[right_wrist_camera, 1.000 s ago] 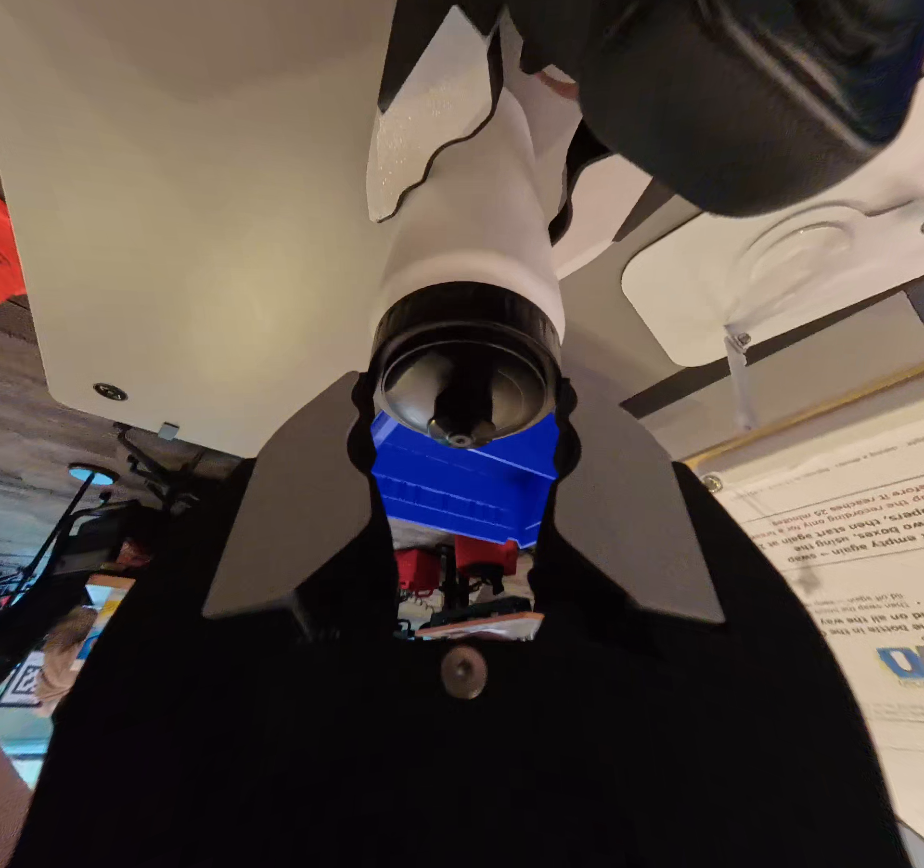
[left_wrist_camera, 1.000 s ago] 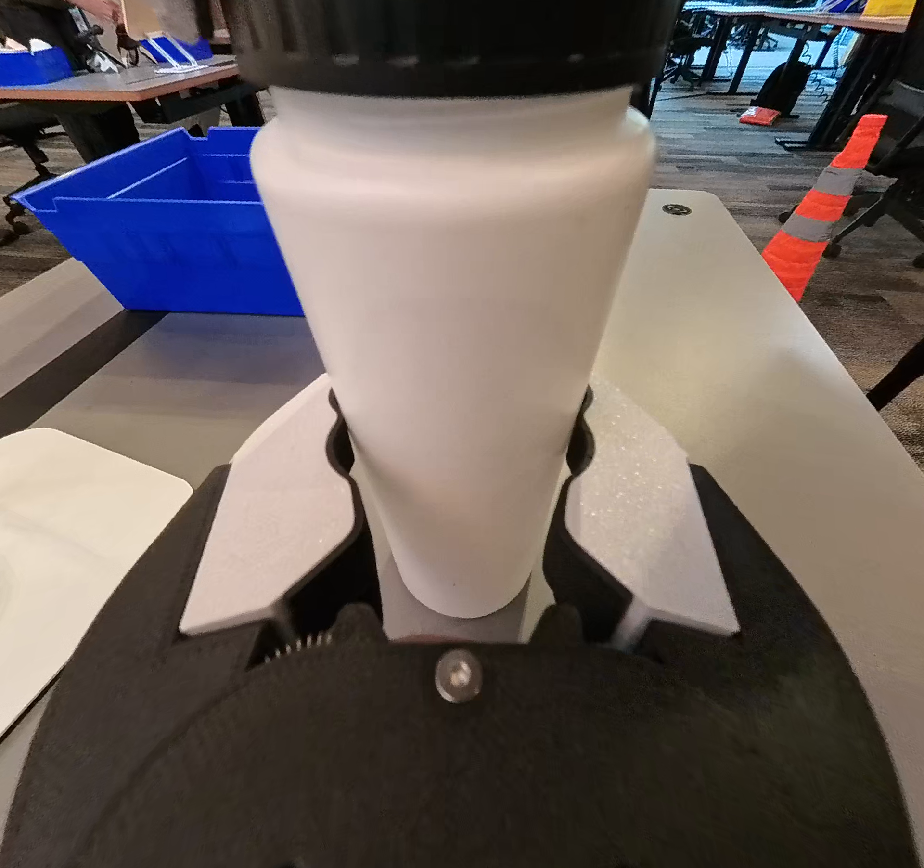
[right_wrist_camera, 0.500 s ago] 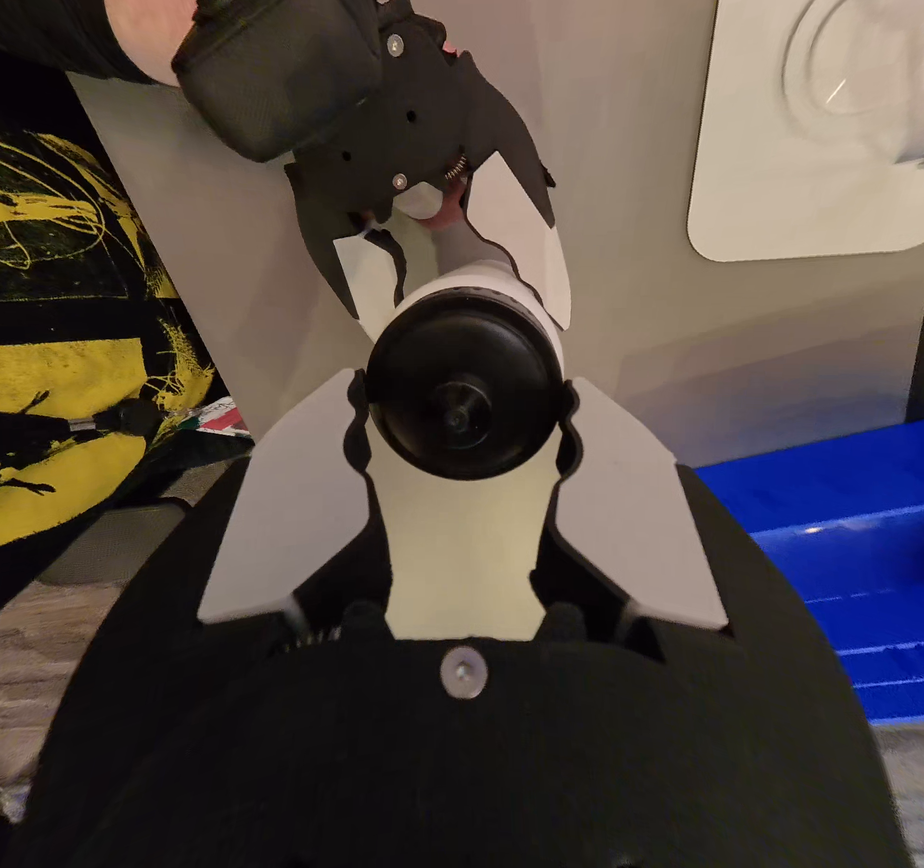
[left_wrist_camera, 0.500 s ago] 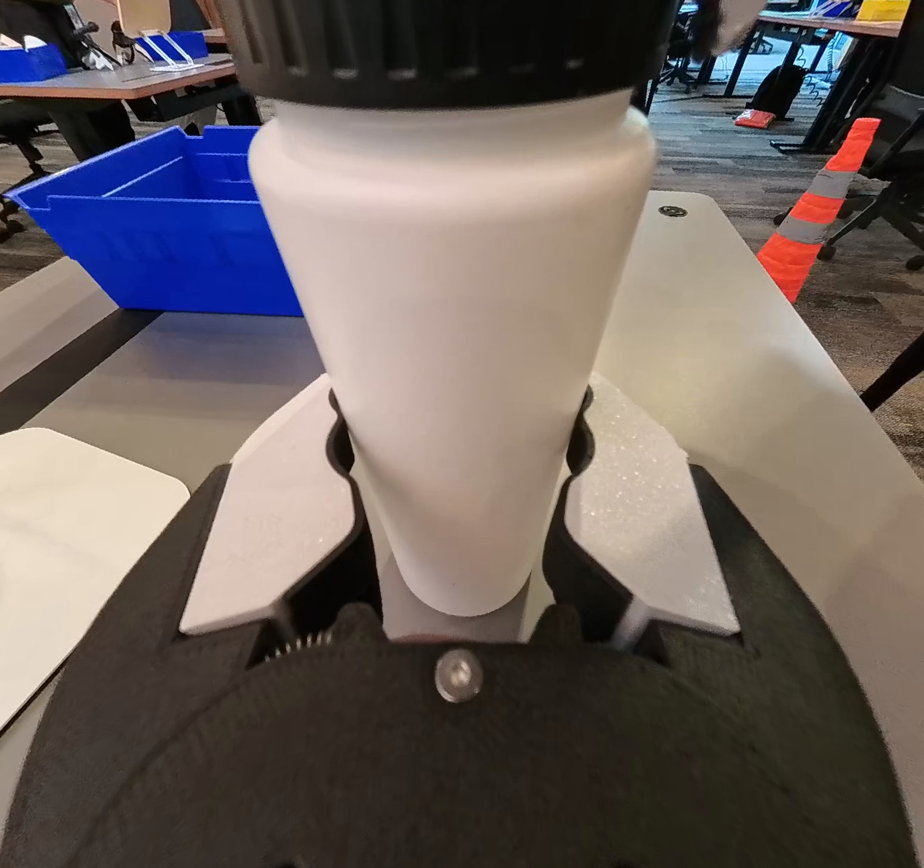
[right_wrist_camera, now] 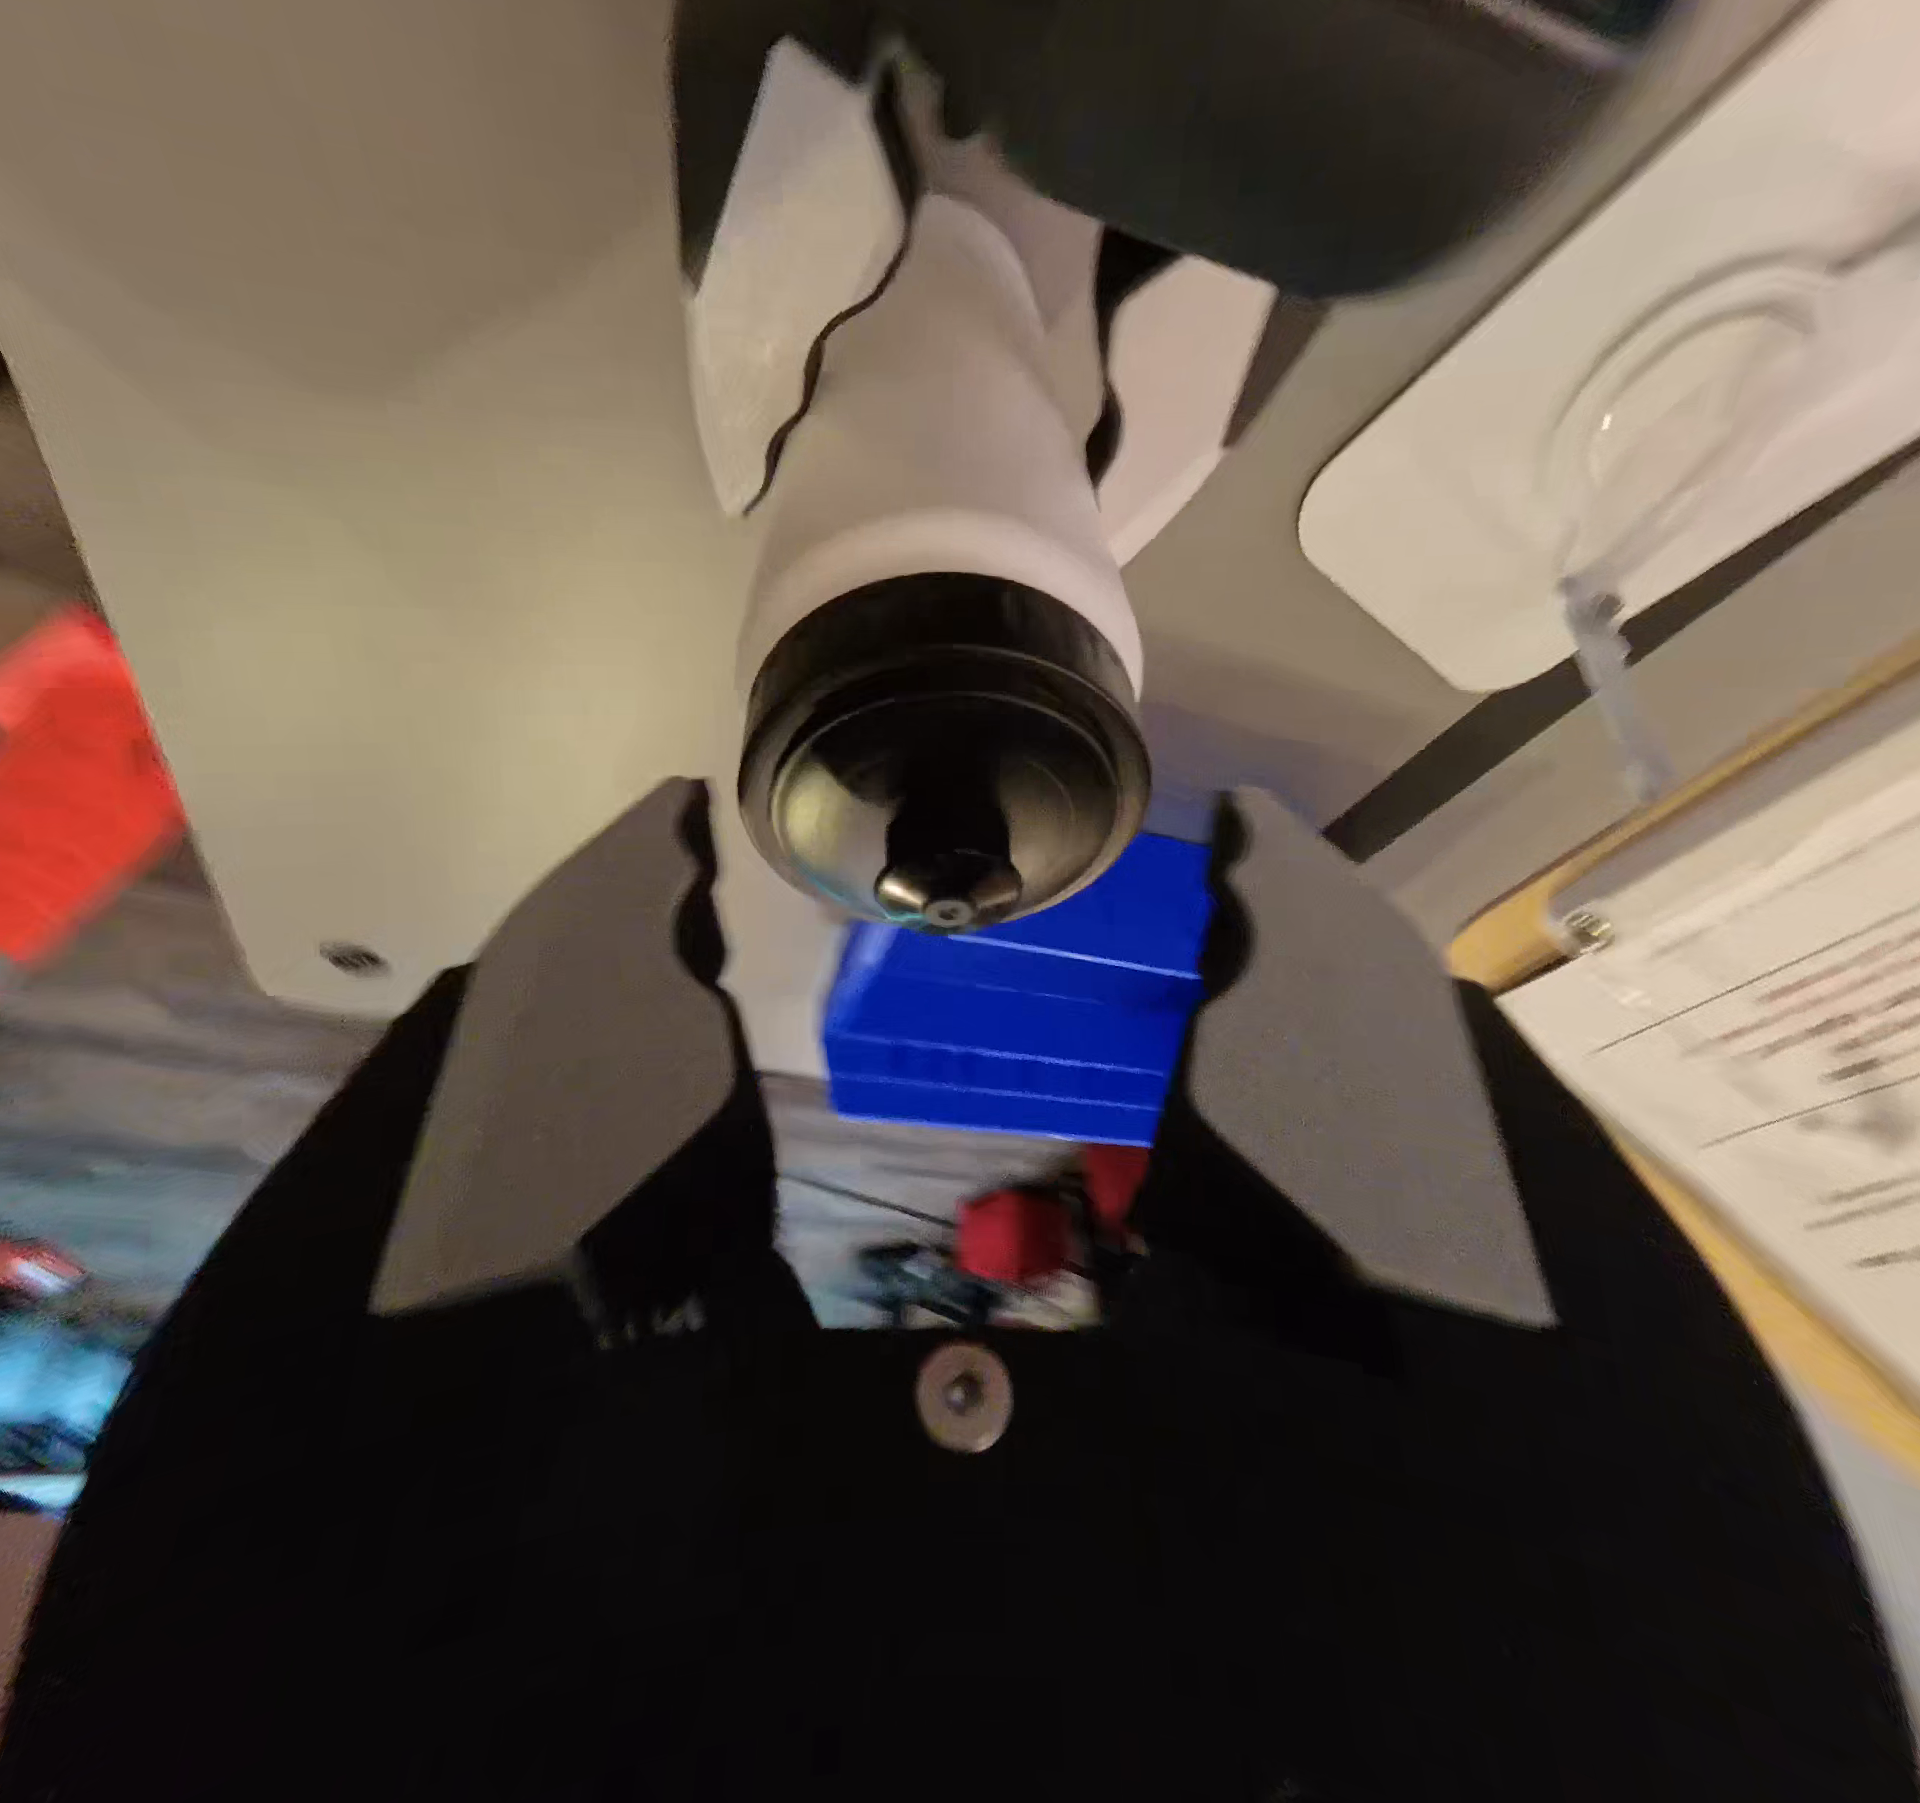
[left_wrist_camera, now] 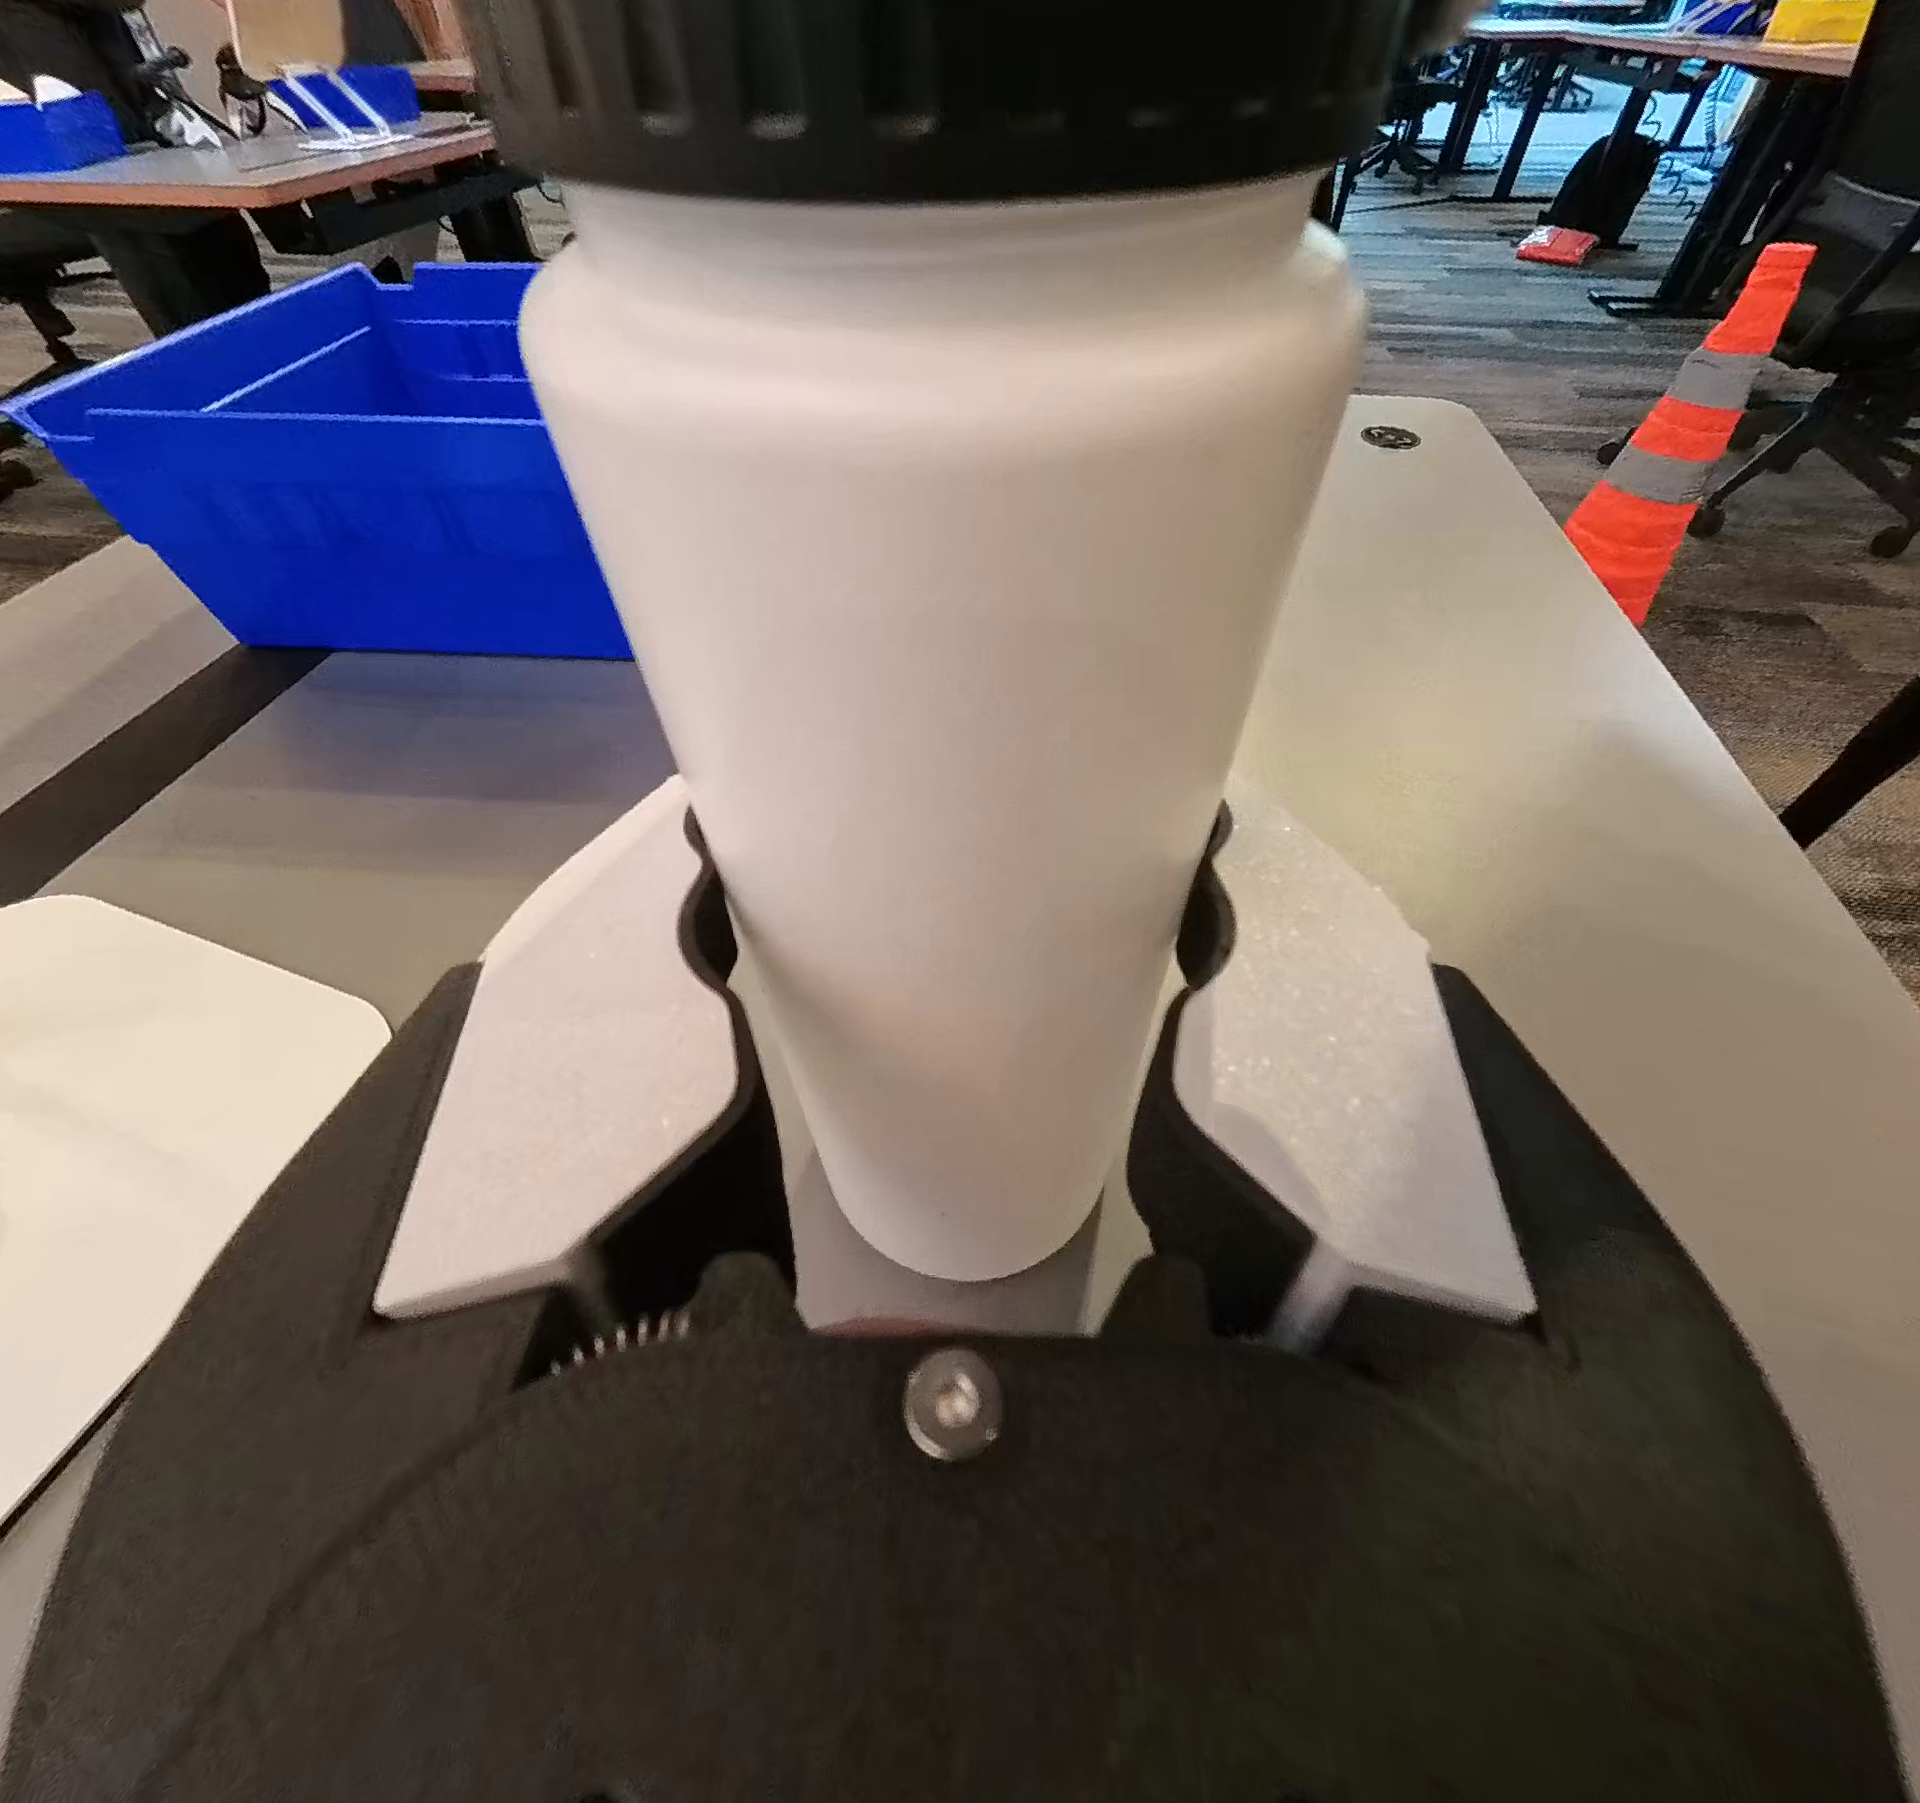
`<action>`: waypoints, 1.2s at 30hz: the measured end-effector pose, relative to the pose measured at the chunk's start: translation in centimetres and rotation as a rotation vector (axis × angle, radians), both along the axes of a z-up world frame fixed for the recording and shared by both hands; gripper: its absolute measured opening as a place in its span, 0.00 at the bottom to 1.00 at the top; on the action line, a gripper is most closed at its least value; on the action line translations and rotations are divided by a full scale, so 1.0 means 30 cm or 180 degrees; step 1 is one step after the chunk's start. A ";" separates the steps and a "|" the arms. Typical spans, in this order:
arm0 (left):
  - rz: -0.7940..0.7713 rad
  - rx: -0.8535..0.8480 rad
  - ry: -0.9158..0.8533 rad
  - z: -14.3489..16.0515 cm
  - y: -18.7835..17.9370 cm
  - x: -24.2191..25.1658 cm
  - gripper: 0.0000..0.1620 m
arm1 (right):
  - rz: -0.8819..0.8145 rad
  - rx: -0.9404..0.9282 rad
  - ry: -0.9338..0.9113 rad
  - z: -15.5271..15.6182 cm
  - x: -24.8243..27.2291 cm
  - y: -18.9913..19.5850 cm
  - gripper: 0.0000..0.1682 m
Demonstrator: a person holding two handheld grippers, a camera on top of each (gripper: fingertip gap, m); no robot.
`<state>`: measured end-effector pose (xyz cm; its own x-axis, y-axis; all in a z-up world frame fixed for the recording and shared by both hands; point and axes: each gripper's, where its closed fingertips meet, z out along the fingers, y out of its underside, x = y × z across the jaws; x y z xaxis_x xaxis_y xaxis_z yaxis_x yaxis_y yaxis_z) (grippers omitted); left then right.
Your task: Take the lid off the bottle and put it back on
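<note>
Gripping the white bottle [left_wrist_camera: 935,714], the left gripper [left_wrist_camera: 951,932] is clamping it; the black lid [right_wrist_camera: 940,751], blurred, is sitting between the right gripper's [right_wrist_camera: 961,849] spread, untouching fingers.

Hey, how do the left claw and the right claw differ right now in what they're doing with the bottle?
The left claw is shut on the white bottle, low on its body; the right claw is open, its fingers apart from the black lid.
The left claw grips from the side; the right claw faces the lid's top.
Both are black with pale finger faces and line up on the same bottle.
</note>
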<state>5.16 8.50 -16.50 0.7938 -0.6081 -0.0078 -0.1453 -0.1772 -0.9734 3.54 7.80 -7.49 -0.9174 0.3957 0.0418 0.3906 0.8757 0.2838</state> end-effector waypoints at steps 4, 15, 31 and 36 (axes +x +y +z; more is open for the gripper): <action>0.0002 0.0007 0.0011 0.000 0.002 0.007 0.53 | -0.1275 -0.0610 0.0338 0.004 0.022 -0.016 0.66; -0.0020 0.0006 0.0037 0.000 0.001 0.017 0.52 | -0.0521 -0.0586 0.0100 -0.008 0.033 -0.018 0.43; -0.0032 0.0005 0.0013 0.001 0.001 0.018 0.53 | -0.1891 -0.0959 0.0347 -0.021 0.028 -0.037 0.45; -0.0033 0.0004 0.0024 0.000 0.000 0.018 0.53 | -0.1227 -0.0733 0.0178 -0.028 0.037 -0.030 0.46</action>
<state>5.70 8.50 -16.49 0.7873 -0.6164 -0.0146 -0.1546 -0.1744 -0.9725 4.65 6.89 -8.33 -0.7001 0.7128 -0.0421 0.7098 0.7012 0.0677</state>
